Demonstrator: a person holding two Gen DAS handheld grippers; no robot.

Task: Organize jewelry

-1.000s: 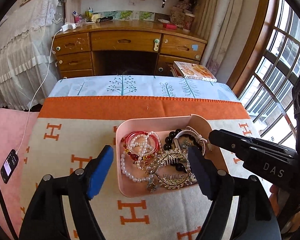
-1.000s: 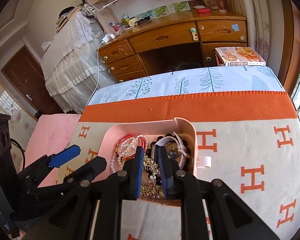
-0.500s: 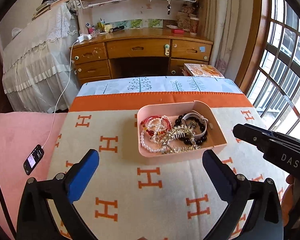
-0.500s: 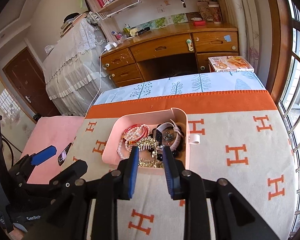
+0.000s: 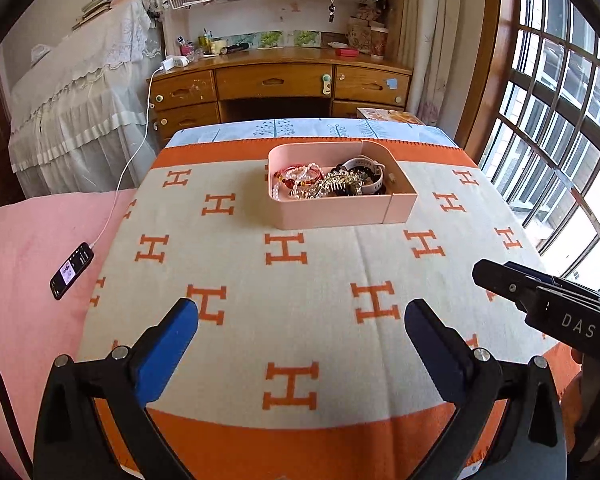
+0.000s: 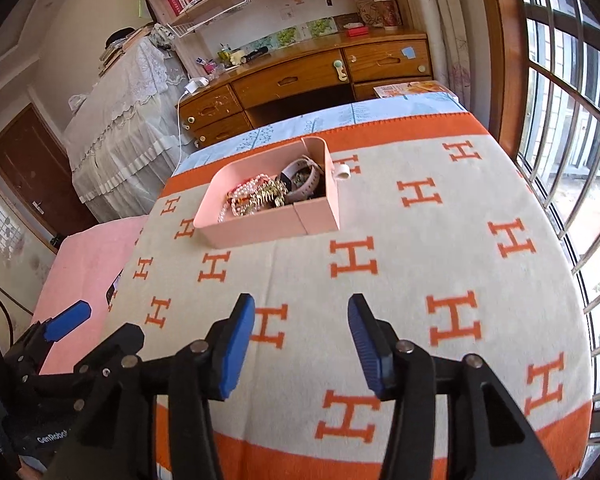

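A pink tray (image 5: 340, 212) sits on the far half of the orange-and-cream blanket; it also shows in the right wrist view (image 6: 260, 228). It holds a heap of jewelry (image 5: 328, 182): pearl strands, red bead bracelets, a gold comb, black beads and a white watch (image 6: 300, 178). A small white ring (image 6: 343, 172) lies on the blanket just right of the tray. My left gripper (image 5: 300, 328) is open and empty, well back from the tray. My right gripper (image 6: 300, 332) is open and empty, also well back.
A phone (image 5: 71, 270) on a white cable lies on the pink cover at the left. A wooden desk (image 5: 280, 80) stands beyond the bed's far end. A barred window (image 5: 560, 120) runs along the right. A book (image 6: 412, 89) lies near the far right corner.
Both grippers have pulled back and up from the tray toward the near edge. The right gripper's jaws went from nearly closed over the jewelry to open. The left stayed open.
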